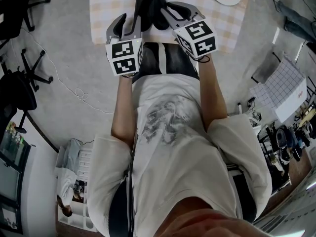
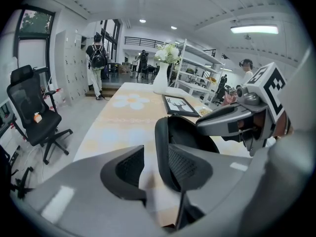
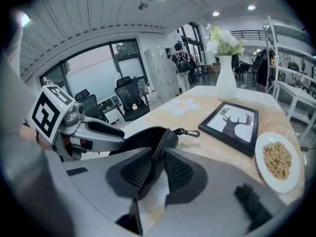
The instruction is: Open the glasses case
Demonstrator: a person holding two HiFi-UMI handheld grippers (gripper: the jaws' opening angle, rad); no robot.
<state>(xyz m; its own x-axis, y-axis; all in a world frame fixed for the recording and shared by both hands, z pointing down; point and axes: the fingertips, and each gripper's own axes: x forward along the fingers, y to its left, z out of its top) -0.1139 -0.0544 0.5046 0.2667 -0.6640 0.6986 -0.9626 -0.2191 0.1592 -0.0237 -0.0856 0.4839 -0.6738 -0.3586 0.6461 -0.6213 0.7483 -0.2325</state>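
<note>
A black glasses case [image 1: 150, 8] stands open near the front edge of the checked table [image 1: 106, 9]. In the left gripper view one upright half of the glasses case [image 2: 162, 147] is between the jaws of my left gripper [image 2: 157, 158]. It leans against the right pad [image 2: 190, 168], and a strip of table shows between it and the left pad [image 2: 127, 169]. My right gripper [image 3: 157, 157] is shut on a thin wall of the glasses case [image 3: 148, 139], with both pads against it. In the head view my left gripper [image 1: 129, 22] and right gripper [image 1: 170, 10] flank the case.
A framed deer picture [image 3: 229, 120], a plate of grain [image 3: 279, 159] and a white vase of flowers [image 3: 226, 83] stand further along the table. Black office chairs [image 2: 32, 115] are on the floor to the left. People stand far back in the room.
</note>
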